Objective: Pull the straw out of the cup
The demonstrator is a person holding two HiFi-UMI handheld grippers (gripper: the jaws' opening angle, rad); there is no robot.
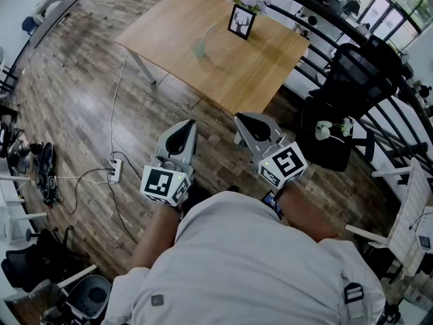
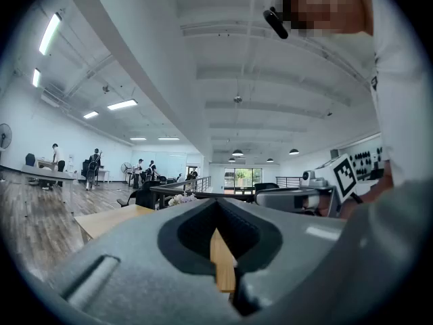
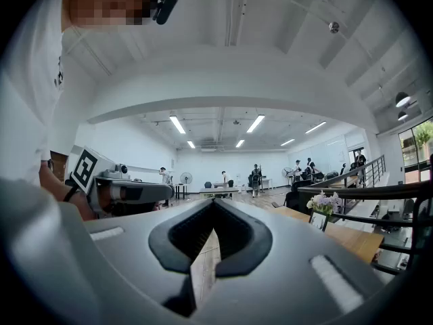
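A clear cup with a thin straw leaning to the upper right stands on the wooden table at the top of the head view. Both grippers hang in front of the person's body over the wood floor, well short of the table. My left gripper is shut with nothing in it; in the left gripper view its jaws meet at the tip. My right gripper is also shut and empty. The cup does not show in either gripper view.
A framed deer picture and a flower bunch stand at the table's far edge. A black railing and a black chair lie to the right. A power strip with cables lies on the floor at left. People stand far off.
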